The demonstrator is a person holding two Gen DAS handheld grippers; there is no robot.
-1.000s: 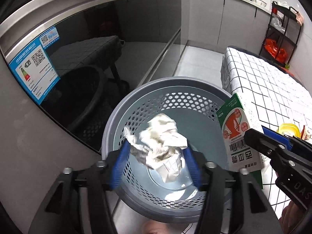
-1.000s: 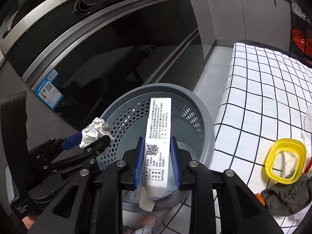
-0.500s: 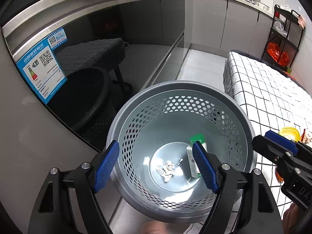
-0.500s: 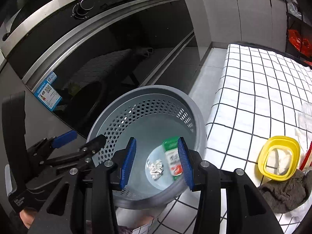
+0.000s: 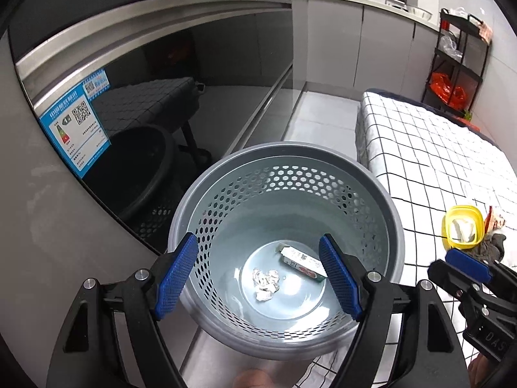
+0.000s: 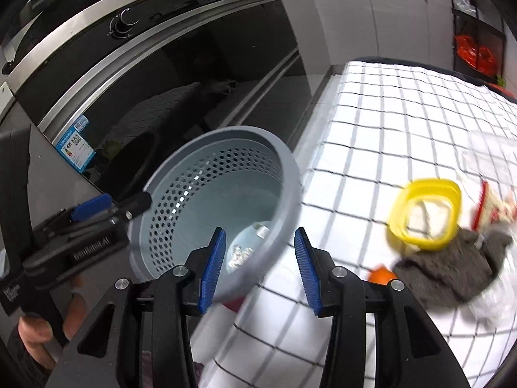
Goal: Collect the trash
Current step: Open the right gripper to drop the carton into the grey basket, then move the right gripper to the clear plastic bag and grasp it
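A grey perforated trash basket stands on the floor beside the table. At its bottom lie a crumpled paper ball and a white-green carton. My left gripper is open and empty, above the basket mouth. My right gripper is open and empty, over the basket's right rim; it also shows at the right of the left wrist view. On the table lie a yellow lid, a grey rag and a red-white wrapper.
A table with a white checked cloth stands right of the basket. A black glass oven front with a blue label rises behind the basket. A black shelf rack stands far right.
Both grippers opened and let go: the paper ball and the carton fell to the basket's bottom. Since then my right gripper has swung right, toward the table.
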